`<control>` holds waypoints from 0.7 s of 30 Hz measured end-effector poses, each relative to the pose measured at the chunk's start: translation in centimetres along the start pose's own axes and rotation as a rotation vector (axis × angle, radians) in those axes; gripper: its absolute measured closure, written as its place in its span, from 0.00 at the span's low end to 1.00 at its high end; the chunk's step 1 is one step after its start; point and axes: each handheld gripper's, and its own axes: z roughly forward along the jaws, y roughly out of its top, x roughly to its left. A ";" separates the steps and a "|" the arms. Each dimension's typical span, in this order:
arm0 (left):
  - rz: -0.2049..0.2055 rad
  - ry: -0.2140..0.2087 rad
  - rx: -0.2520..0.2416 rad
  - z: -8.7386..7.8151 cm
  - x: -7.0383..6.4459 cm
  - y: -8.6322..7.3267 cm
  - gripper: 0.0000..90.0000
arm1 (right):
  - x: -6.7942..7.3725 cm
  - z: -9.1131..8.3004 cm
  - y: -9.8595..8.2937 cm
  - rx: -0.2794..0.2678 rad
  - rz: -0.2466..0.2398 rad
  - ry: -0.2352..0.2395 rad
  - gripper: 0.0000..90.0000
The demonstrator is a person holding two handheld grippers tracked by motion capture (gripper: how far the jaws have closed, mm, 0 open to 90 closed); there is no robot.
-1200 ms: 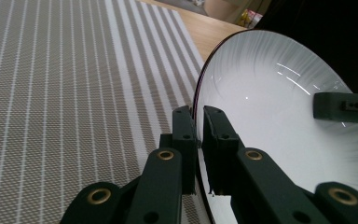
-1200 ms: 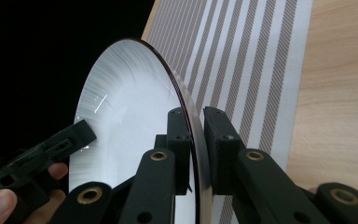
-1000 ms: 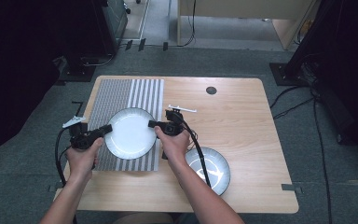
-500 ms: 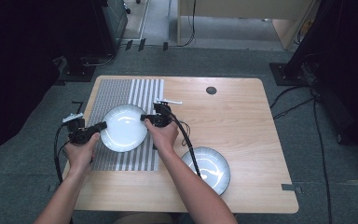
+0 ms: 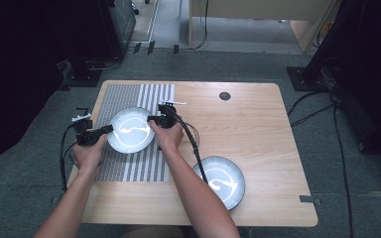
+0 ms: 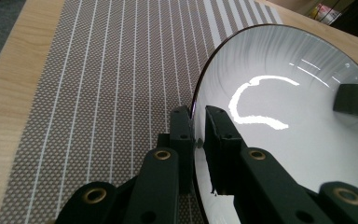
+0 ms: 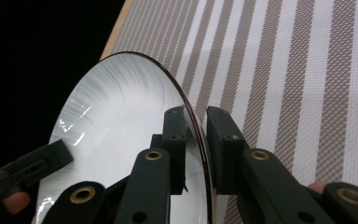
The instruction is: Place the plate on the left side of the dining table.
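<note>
Carefully now: keep both grips level and matched, lower evenly, let the base settle flat on the mat (image 5: 139, 163) before easing either side off. Judging by the pose, a two-handed carry or placing of the plate (image 5: 130, 130) over the mat, so no tilting toward either hand and no early release on one side alone. Left gripper (image 5: 105, 130) nearly closed, clamped on the plate's left rim, one jaw above the rim and one below, as seen close up from the left gripper view (image 6: 196, 130). Right gripper (image 5: 152, 119) likewise nearly closed on the opposite rim, jaws pinching the thin edge between them in the right gripper view (image 7: 196, 126). Plate (image 6: 284, 121) above the middle of the mat, slightly toward the mat's far half; whether resting on it or held just clear, cannot tell. Round and shallow, glossy white inside with faint grey brushed streaks fanning out toward the edge, a thin dark line at the rim (image 7: 168, 79), bright curved glare from overhead light on the glaze. Smooth, hard and slippery by the look of it, so firm pinch worth keeping until fully seated. Mat (image 6: 98, 93) woven, grey-brown with white stripes, fine on its left part and broad on its right. Second plate (image 5: 219, 181), same pattern, well to the right of the mat and nearer the person, on bare table (image 5: 258, 129), best left undisturbed by the trailing cable (image 5: 193, 144).
</note>
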 end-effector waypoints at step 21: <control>-0.151 0.011 0.011 2.9 1.8 0.2 0.95 | -0.9 3.9 1.4 -0.020 -0.100 -0.073 0.87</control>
